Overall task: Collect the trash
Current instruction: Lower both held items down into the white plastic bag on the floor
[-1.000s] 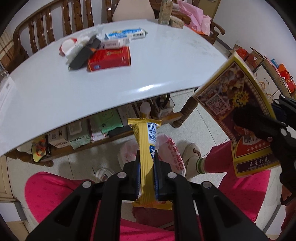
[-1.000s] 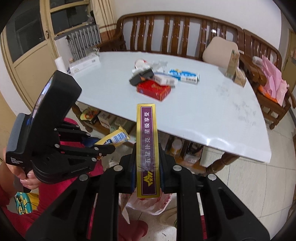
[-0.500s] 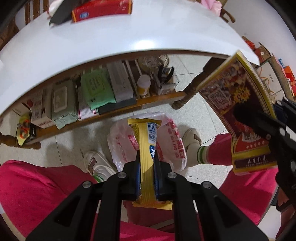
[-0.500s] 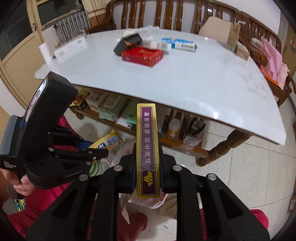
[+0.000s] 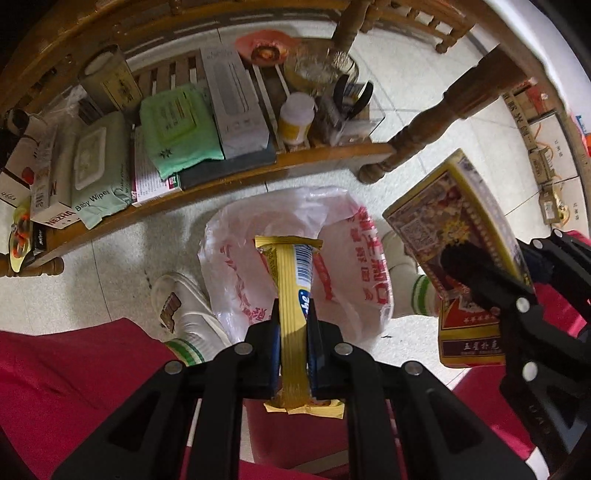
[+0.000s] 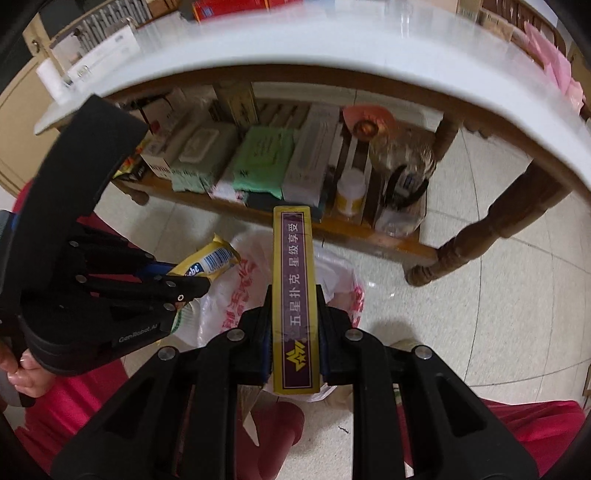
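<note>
Your left hand-held gripper (image 5: pixel 291 343) covers the middle of the yellow wrapper (image 5: pixel 291 291), so its label reads only in part. The plastic bag (image 5: pixel 343 266) stands behind that wrapper, and its inside is too washed out for you to tell what lies there. Beside the bag, the card box (image 5: pixel 458 236) has its lower face hidden under your right hand-held gripper (image 6: pixel 295 332). Above the bag, the counter (image 6: pixel 332 44) is cut off by the picture's edge, and the red box (image 6: pixel 229 5) on it shows only as a blurred strip.
</note>
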`<state>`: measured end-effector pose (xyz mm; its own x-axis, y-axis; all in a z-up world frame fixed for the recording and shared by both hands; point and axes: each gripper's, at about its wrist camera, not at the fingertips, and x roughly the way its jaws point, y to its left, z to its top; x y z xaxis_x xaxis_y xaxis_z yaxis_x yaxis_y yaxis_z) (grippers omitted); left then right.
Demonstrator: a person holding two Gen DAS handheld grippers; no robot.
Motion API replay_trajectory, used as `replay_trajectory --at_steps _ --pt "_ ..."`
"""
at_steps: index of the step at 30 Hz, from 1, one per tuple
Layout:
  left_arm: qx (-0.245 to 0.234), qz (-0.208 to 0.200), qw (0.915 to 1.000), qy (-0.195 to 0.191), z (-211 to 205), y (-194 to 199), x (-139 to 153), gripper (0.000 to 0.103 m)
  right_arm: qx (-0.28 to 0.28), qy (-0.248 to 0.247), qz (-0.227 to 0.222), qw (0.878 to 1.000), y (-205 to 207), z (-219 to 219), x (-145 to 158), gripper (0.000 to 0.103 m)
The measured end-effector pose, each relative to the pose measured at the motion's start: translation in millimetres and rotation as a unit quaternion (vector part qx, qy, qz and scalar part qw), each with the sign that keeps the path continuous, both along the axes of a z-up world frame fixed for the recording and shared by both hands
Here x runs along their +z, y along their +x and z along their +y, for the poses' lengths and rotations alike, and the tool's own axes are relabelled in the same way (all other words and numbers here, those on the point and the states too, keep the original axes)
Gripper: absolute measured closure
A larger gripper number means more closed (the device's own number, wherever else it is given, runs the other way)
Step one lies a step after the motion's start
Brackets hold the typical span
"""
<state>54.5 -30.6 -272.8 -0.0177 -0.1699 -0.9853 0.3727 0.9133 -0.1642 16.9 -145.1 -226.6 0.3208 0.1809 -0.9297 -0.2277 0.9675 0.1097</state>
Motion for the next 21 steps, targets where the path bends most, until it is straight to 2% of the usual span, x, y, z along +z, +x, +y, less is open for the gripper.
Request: replay_trajectory --at_steps 16,21 --pt "0.001 0.081 0.9963 0.03 -5 14 -84 0.091 -0.022 0.002 0.112 0.993 15 3 -99 0.084" --pt "0.003 0.105 0.9936 0.044 -4 15 -109 0.091 -0.024 -0.001 0.138 0.99 16 7 -120 0.084"
